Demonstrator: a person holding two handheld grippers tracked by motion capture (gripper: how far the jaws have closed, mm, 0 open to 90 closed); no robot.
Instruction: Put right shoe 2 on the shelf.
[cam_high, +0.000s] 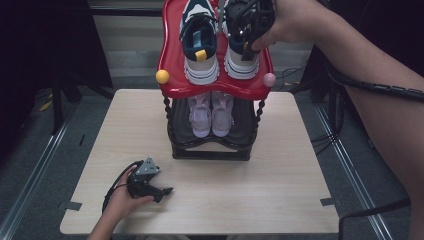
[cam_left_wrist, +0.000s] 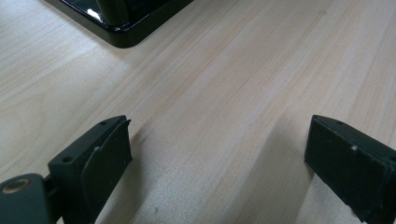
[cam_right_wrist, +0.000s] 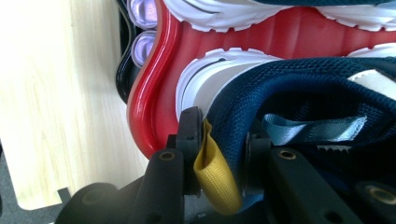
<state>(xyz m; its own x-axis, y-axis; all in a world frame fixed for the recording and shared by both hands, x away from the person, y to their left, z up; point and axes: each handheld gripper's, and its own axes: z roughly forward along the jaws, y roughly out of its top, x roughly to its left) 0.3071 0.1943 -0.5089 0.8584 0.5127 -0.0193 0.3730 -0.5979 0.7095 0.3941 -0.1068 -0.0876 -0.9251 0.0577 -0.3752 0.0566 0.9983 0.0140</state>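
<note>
Two navy and white sneakers stand on the red top shelf (cam_high: 215, 89) of a small shoe rack. My right gripper (cam_high: 245, 30) is shut on the heel of the right sneaker (cam_high: 241, 62), beside the left sneaker (cam_high: 200, 45). In the right gripper view the right gripper (cam_right_wrist: 219, 135) pinches the navy heel collar (cam_right_wrist: 303, 88) together with its yellow pull tab (cam_right_wrist: 215, 177), above the red shelf (cam_right_wrist: 154, 93). My left gripper (cam_high: 165, 194) lies on the table near the front left, held by a hand. In its own view the left gripper (cam_left_wrist: 217, 154) stands open over bare wood.
A pair of lilac shoes (cam_high: 211, 115) sits on the black lower shelf (cam_high: 210, 150); their toes (cam_right_wrist: 142, 28) peek out under the red shelf. The rack stands mid-table on the light wooden table (cam_high: 280, 175). The rack's black base corner (cam_left_wrist: 126, 28) lies ahead of the left gripper.
</note>
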